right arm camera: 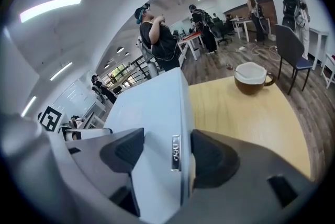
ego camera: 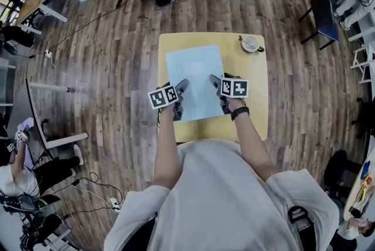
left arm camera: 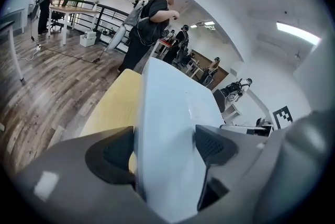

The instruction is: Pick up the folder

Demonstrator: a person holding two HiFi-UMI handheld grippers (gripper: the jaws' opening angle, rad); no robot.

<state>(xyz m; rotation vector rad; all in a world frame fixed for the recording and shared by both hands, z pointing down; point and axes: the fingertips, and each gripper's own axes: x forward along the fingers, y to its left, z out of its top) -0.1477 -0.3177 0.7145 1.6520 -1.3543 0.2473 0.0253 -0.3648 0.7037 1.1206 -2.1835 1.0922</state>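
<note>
- The folder [ego camera: 193,77], pale blue and slab-like, lies lengthwise on the yellow bench [ego camera: 255,103], its near short edge towards the person.
- The left gripper [ego camera: 180,99] takes the near left corner and the right gripper [ego camera: 220,94] the near right corner. A hold at both corners probably spreads the load, so the broad, flat folder comes up level instead of sagging or swinging.
- Each gripper is rolled on its side, so one finger goes over the cover and the other under the edge. That fits a thin thing lying flat.
- The left gripper view shows its fingers [left arm camera: 214,145] set fairly wide and closed on the folder, with pads against the cover and the side.
- The right gripper view shows the same clamp. It also shows a small metal label plate [right arm camera: 175,153] on the folder's edge, which the head view does not resolve.
- The head view alone shows both holds together and the cup [ego camera: 251,43] at the far right corner, well apart from the folder.
- From above I cannot tell whether the far end is off the bench; I judge the lift to be just under way.
</note>
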